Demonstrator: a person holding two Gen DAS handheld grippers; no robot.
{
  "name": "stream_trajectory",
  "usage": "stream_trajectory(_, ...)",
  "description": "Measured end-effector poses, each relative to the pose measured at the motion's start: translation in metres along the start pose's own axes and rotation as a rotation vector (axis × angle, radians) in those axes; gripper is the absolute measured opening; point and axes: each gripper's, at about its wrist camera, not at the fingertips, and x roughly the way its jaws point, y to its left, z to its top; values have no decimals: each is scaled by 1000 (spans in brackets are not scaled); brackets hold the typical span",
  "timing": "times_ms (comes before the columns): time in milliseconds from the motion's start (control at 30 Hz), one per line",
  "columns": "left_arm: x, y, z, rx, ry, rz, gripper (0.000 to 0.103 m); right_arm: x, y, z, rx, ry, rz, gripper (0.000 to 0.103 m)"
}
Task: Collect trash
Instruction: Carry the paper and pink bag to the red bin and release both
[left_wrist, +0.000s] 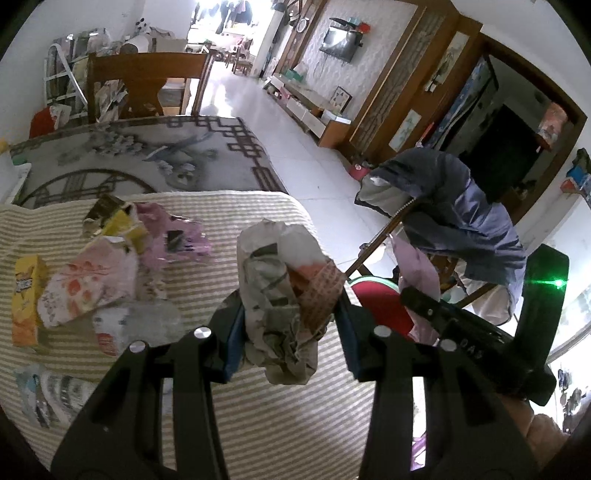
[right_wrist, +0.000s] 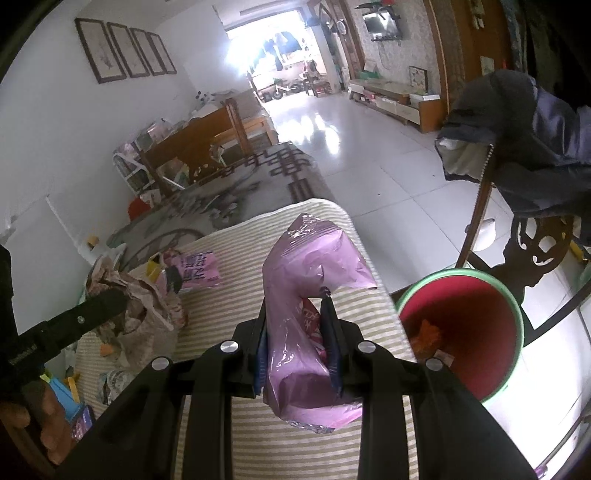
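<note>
My left gripper is shut on a crumpled paper wrapper, held above the striped tablecloth. My right gripper is shut on a pink plastic bag, held over the table near its right edge. A red bin with a green rim stands on the floor just right of the table, with some trash inside; it also shows in the left wrist view. Several wrappers lie in a pile on the cloth to the left. The right gripper appears in the left wrist view.
A wooden chair draped with a dark jacket stands beside the bin. The patterned table top continues beyond the cloth, with a wooden chair at its far end. White tiled floor lies to the right.
</note>
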Motion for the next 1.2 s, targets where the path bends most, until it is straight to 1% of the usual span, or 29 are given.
stream_trajectory(200, 14, -34, 0, 32, 14, 3, 41, -5, -34, 4, 40, -2, 5, 26)
stream_trajectory(433, 32, -59, -2, 53, 41, -13, 41, -15, -75, 6, 95, -16, -20, 26)
stream_trajectory(567, 51, -75, -3, 74, 75, -43, 41, -22, -103, 5, 141, -21, -47, 26)
stream_trajectory(700, 74, -98, -4, 115, 100, -65, 41, -27, -137, 2, 216, -20, -76, 26)
stream_trajectory(833, 104, -123, -3, 146, 148, -122, 41, -32, -164, 2, 276, -23, -92, 26)
stream_trajectory(1000, 141, -155, -5, 182, 219, -178, 41, -32, -183, -1, 315, -9, -101, 26)
stream_trajectory(1067, 151, -163, -6, 191, 242, -194, 43, -31, -189, -2, 321, -7, -103, 26)
stream_trajectory(1133, 157, -170, -7, 195, 248, -201, 44, -30, -193, -1, 323, -7, -106, 26)
stream_trajectory(1167, 160, -173, -7, 200, 249, -205, 48, -30, -194, -1, 325, -9, -104, 26)
stream_trajectory(1200, 164, -176, -7, 205, 256, -206, 53, -30, -196, 0, 326, -9, -103, 29)
